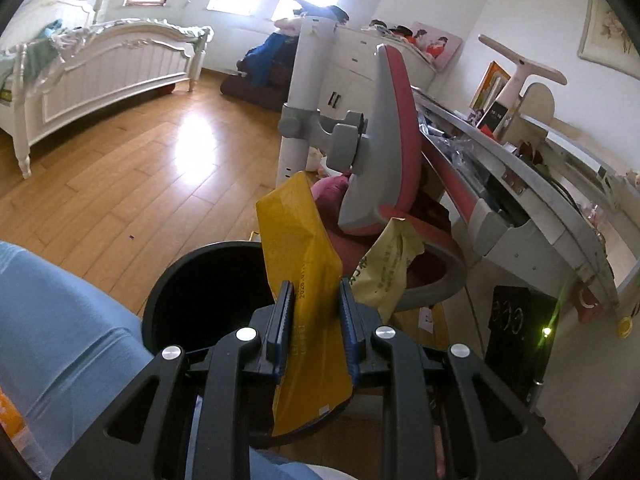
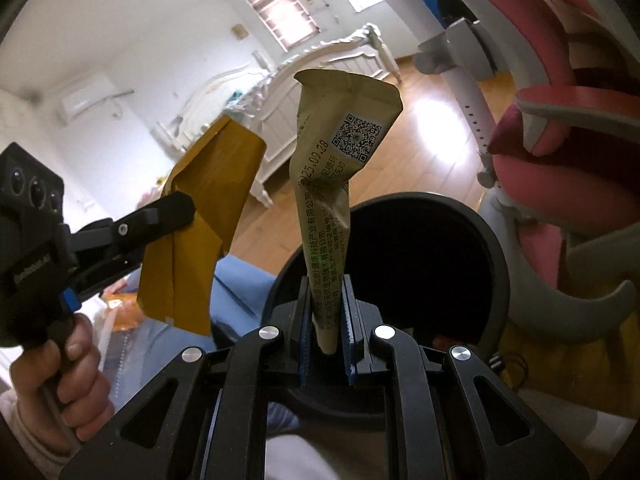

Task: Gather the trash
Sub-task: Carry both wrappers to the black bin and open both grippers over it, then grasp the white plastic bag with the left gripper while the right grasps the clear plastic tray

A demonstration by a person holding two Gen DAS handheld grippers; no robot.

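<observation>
Wrappers both gripped: my left hand-held gripper (image 1: 314,316) pinches the yellow wrapper (image 1: 298,240), my right hand-held gripper (image 2: 326,312) clamps the beige packet (image 2: 340,152). I centre each over the black bin (image 2: 416,256), seemingly just below, before releasing.

Pale green wrapper (image 2: 335,184) — printed date ending "25.09.28", first digits creased away; below it digits "7530" with more cut off. QR code on the same wrapper near its top. A column of Chinese print runs down it, including "有限公司"; the rest is too small to read surely. Yellow wrapper (image 1: 298,256) — dotted code starting "2026", remainder blurred, plus faint unreadable characters lower down. Black camera unit (image 2: 28,240) on the other gripper carries white lettering, too blurred to read.
</observation>
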